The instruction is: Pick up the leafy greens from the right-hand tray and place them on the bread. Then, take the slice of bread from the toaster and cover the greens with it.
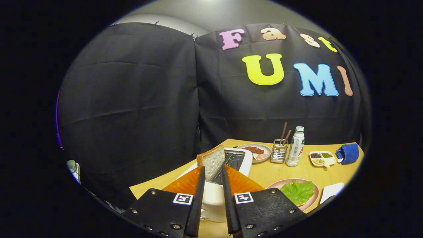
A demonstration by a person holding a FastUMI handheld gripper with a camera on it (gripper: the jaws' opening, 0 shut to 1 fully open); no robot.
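Gripper view: I look forward along my fingers (213, 170) toward a wooden surface (290, 170) set against a wall of black cloth.
Fingers: both press on the slice of bread (212, 161), one on each face near its lower edge, and I hold it upright.
Bread slice: it stands just above the slot of the white toaster (238, 161); I cannot tell whether its bottom edge is clear of the slot.
Toaster: it sits directly ahead of my fingers on the near left part of the surface, its top slot dark.
Orange piece: a glossy orange ribbed shape (243, 183) lies beneath my fingers around the toaster; I cannot tell what it is.
Leafy greens: a green leaf (298, 191) lies on a pink plate (310, 203) to the right of my fingers, on the near side of the surface; whether bread sits under it is hidden.
Right edge: a white flat item (331, 191) lies just beside the pink plate, partly cut off.
Far side of surface: a round plate with reddish food (253, 150) sits behind the toaster, then a clear holder with brown sticks (279, 152), then a white bottle with a green cap (295, 147) standing upright beside it.
Further right: a small white divided dish (322, 158) holds dark, green and pale portions, and a blue cloth (347, 153) lies near it at the far right corner.
Room: black cloth hangs in creased panels behind the surface, with a pale grey ceiling (211, 13) above it.
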